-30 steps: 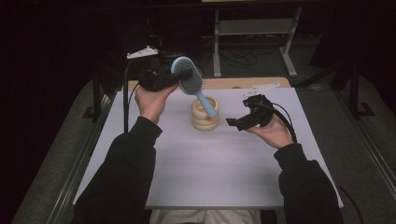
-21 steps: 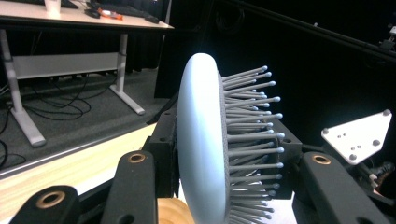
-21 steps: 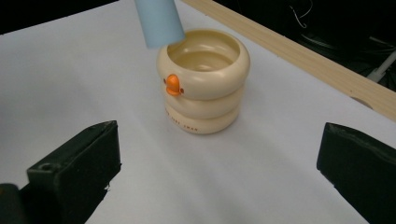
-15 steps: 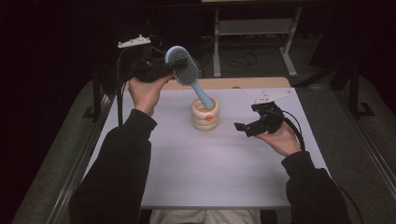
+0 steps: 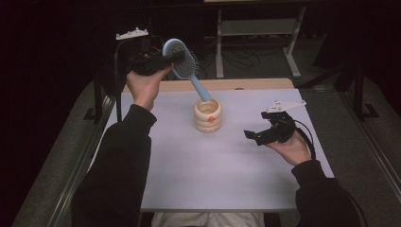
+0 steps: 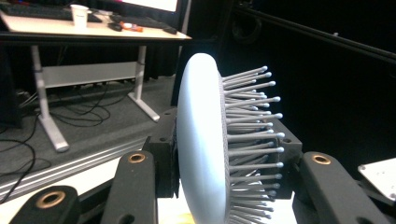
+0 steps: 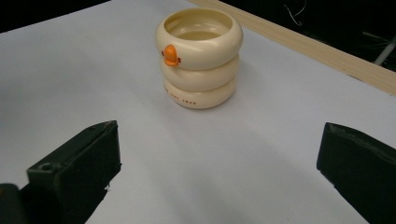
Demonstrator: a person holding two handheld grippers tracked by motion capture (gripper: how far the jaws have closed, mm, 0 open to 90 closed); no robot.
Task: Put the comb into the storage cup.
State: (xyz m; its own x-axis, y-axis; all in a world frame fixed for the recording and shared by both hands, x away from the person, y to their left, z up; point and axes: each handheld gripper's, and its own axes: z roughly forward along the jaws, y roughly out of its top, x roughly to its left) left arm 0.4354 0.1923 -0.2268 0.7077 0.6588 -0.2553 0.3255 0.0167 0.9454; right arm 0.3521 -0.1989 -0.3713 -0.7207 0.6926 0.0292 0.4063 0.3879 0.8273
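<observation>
The left gripper (image 5: 163,59) is clamped on the head of a light blue hairbrush (image 5: 182,59) (one jaw on its smooth back, the other among the bristles), and the brush is held raised and tilted, its handle slanting down to the mouth of a cream ringed cup (image 5: 208,115); whether the handle tip is inside the mouth cannot be told. The right gripper (image 5: 253,136) is held low over the white mat (image 5: 213,175), its jaws spread wide apart with nothing between them, aimed at the cup, which stands upright near the mat's far edge.
</observation>
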